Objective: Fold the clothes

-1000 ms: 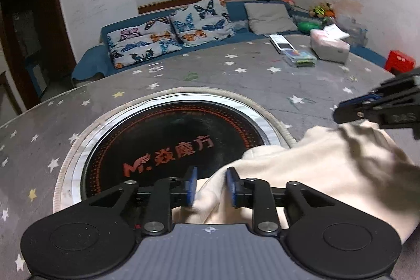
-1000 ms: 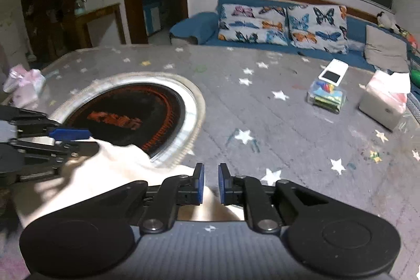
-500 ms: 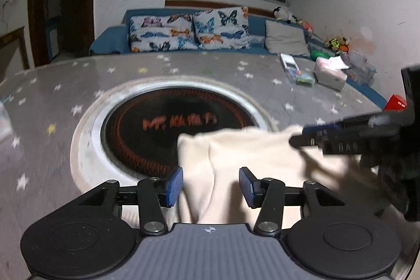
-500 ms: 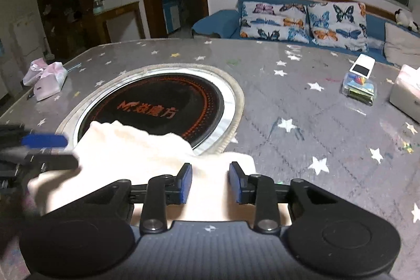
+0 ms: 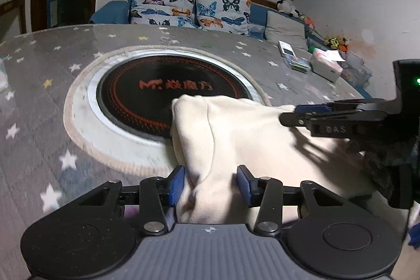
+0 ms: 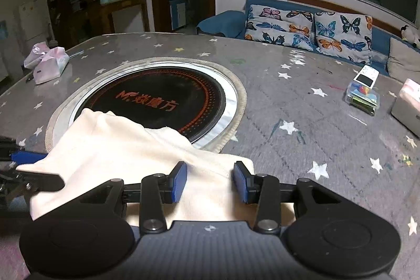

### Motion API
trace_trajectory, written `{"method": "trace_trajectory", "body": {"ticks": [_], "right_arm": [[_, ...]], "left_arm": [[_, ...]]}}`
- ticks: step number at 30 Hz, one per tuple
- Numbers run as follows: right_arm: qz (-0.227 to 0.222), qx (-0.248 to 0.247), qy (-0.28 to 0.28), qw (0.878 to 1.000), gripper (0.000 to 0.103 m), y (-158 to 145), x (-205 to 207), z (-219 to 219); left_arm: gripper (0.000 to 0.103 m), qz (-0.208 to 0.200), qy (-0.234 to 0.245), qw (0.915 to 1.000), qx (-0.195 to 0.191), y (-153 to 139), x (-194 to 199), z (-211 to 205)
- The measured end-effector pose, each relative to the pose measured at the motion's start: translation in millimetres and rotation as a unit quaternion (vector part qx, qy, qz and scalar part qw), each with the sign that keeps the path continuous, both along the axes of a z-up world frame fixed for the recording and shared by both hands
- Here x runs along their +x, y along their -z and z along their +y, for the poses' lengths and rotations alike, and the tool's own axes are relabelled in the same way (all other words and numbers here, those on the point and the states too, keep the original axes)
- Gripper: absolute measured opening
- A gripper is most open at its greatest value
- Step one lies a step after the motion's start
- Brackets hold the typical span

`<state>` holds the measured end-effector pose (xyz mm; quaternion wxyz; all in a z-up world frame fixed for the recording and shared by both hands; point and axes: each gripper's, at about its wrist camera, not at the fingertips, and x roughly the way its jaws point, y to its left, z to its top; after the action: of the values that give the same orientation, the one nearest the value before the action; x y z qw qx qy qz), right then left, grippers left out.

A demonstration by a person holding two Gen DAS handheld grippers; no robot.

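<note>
Both the left tool [image 5: 210, 184] and right tool [image 6: 210, 181] gape released over the cream garment [image 5: 249, 138].

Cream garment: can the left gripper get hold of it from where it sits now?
Probably yes: the left gripper has its jaws open with a fold of the cream garment between them, nothing blocking.
</note>
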<state>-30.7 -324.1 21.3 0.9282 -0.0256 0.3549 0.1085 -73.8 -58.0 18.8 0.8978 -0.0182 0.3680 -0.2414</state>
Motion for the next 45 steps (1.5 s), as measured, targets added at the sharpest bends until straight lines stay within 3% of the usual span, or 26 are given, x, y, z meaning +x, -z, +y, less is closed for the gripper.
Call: {"method": "trace_trajectory", "body": {"ticks": [7, 13, 16, 20, 23, 27, 30, 35, 38, 41, 45], "right_arm": [[-0.006, 0.008, -0.016, 1.0, 0.039, -4.1, -20.9, -2.0], [-0.022, 0.031, -0.008, 0.999, 0.038, -22.5, -43.7, -13.4], [-0.012, 0.036, -0.005, 0.999, 0.037, -23.7, -53.0, -18.0], [-0.004, 0.044, 0.015, 0.999, 0.031, -18.3, -55.7, -26.8], [0.003, 0.051, 0.045, 0.998, 0.027, -11.0, -51.4, -38.8], [0.007, 0.06, 0.067, 0.996, 0.011, -3.8, -46.5, -54.1], [0.003, 0.062, 0.074, 0.995, 0.011, -8.2, -48.7, -60.0], [-0.008, 0.041, 0.042, 0.998, 0.015, -21.4, -65.6, -49.2], [-0.009, 0.031, 0.031, 0.999, 0.019, -24.5, -74.9, -41.7], [-0.003, 0.024, 0.034, 0.999, 0.031, -19.8, -79.5, -39.3], [0.005, 0.022, 0.045, 0.999, 0.035, -12.9, -84.3, -41.7]], "left_arm": [[0.047, 0.004, 0.008, 1.0, 0.004, -6.5, -15.6, 5.6], [0.046, -0.043, -0.001, 0.9991, -0.007, -35.5, -4.3, 2.4], [0.039, -0.045, 0.015, 0.9988, -0.01, -38.0, 9.7, -15.0], [0.031, -0.032, 0.032, 0.999, -0.003, -30.1, 33.4, -40.2], [0.031, -0.021, 0.028, 0.9992, 0.017, -17.7, 51.0, -55.3], [0.03, -0.006, 0.012, 0.9993, 0.036, 0.0, 67.7, -61.2], [0.031, -0.011, 0.007, 0.9993, 0.034, 0.0, 66.7, -60.2], [0.033, -0.015, 0.007, 0.999, 0.041, -1.7, 61.5, -63.0], [0.041, -0.014, 0.002, 0.999, 0.041, -3.6, 58.0, -63.4], [0.047, -0.017, 0.0, 0.9989, 0.043, -6.7, 52.4, -64.4], [0.053, -0.023, 0.0, 0.9984, 0.051, -9.6, 43.4, -64.7]]}}
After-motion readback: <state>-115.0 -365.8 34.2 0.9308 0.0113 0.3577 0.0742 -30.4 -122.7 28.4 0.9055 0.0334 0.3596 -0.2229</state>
